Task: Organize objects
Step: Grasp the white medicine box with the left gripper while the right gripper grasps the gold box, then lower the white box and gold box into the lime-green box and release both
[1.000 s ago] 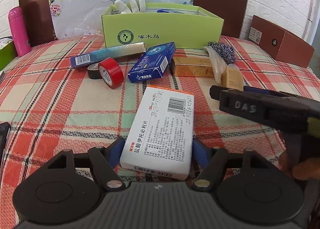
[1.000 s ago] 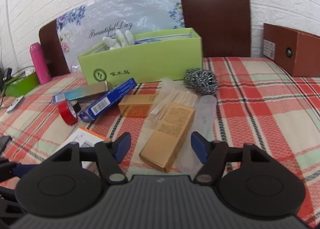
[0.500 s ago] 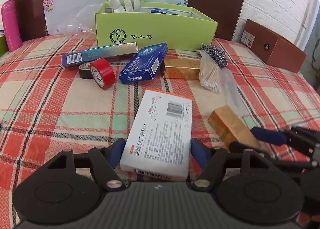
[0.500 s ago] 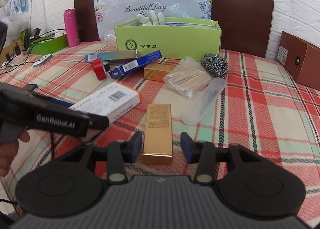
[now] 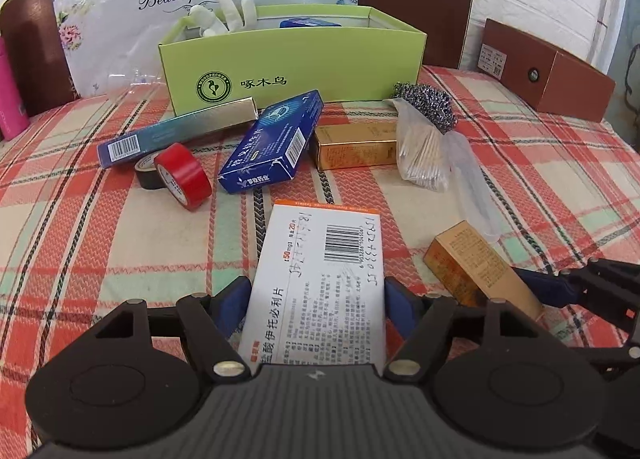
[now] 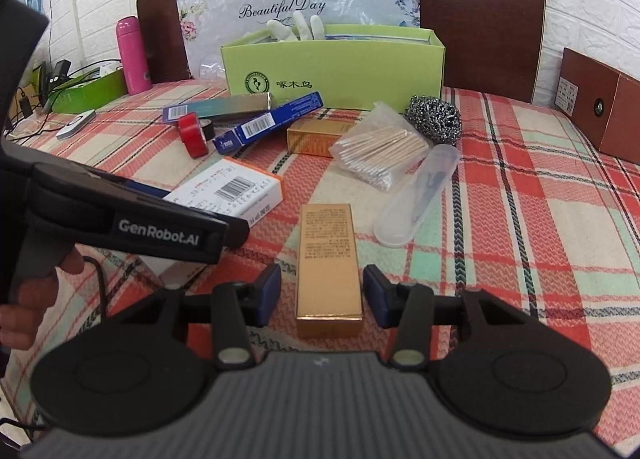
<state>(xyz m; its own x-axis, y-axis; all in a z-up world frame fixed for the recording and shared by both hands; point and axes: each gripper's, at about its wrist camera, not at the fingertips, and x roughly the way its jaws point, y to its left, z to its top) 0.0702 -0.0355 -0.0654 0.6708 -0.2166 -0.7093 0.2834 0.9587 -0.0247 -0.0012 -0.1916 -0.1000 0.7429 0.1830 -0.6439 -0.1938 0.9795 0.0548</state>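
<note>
Boxes and other small things lie on the checked cloth (image 6: 540, 187). A white medicine box (image 5: 320, 279) sits between the blue fingers of the left gripper (image 5: 316, 299), which press its two sides. A gold box (image 6: 329, 259) lies flat between the fingers of the right gripper (image 6: 322, 291); there is a small gap on each side, so it is not squeezed. Farther back stands a green box (image 6: 336, 67), with red tape (image 5: 182, 175) and a steel scrubber (image 6: 433, 119) near it

Scourer (image 6: 433, 119) lies right of toothpicks (image 6: 382, 151) (box (image 6: 336, 71) behind).
</note>
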